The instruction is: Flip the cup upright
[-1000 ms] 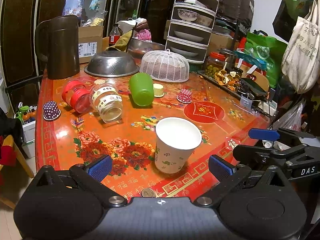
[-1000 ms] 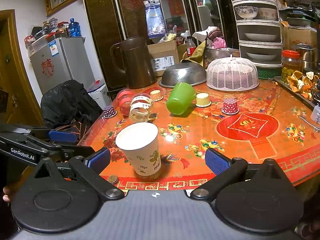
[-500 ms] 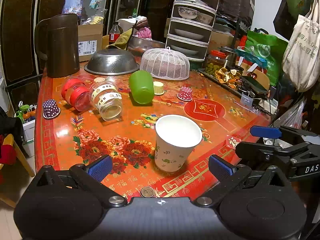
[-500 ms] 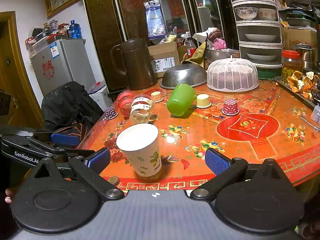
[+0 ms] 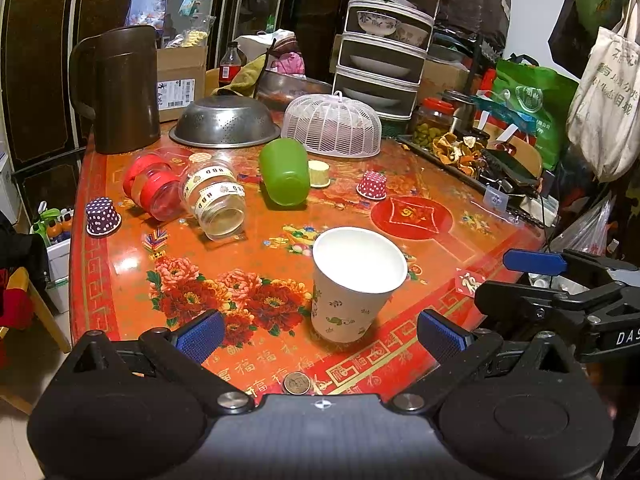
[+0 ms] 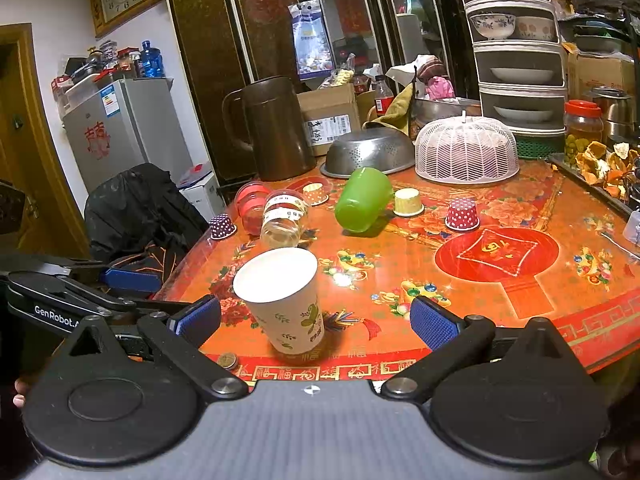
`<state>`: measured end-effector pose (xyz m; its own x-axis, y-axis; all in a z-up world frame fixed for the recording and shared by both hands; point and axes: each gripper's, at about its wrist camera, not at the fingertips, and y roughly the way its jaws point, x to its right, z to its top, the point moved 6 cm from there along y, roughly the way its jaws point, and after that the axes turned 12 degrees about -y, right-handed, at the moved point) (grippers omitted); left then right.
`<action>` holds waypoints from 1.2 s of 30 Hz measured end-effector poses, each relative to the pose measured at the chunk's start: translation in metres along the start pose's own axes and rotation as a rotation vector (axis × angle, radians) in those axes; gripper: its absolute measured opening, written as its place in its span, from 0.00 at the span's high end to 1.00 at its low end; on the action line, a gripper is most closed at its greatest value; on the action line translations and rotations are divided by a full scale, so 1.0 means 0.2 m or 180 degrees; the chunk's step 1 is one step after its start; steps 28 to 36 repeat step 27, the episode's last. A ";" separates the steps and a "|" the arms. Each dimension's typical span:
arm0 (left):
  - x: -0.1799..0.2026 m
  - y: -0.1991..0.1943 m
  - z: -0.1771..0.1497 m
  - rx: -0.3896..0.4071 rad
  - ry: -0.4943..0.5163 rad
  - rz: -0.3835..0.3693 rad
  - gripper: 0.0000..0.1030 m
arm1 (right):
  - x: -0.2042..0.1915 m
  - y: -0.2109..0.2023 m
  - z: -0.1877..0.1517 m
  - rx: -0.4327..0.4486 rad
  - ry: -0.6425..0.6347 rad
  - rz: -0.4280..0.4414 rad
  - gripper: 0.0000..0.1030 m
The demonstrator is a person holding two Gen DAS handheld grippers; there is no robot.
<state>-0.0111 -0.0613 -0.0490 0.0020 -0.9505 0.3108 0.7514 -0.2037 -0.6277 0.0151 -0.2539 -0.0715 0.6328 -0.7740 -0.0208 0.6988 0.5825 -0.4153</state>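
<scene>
Standing mouth-up near the front edge of the table, the paper cup looks already righted, with a coin just in front of it. Over the last second the cup has kept its spot while both tools have eased back a little, so it sits slightly farther from them. The left gripper has its fingers spread wide to either side of the cup without touching it; the right gripper is likewise spread and empty, the cup nearer its left finger. Behind the cup a green cup and a glass jar lie on their sides. My judgement: the flip is done and only withdrawal remains
</scene>
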 end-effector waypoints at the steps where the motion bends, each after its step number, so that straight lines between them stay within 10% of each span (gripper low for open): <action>1: 0.00 0.00 0.00 0.0002 -0.0002 -0.0001 0.00 | 0.00 0.00 0.00 0.0002 0.0001 0.0001 0.01; 36: 0.02 0.00 0.00 0.0072 0.0126 0.0141 0.00 | 0.00 0.00 0.00 0.0006 0.0000 0.0009 0.01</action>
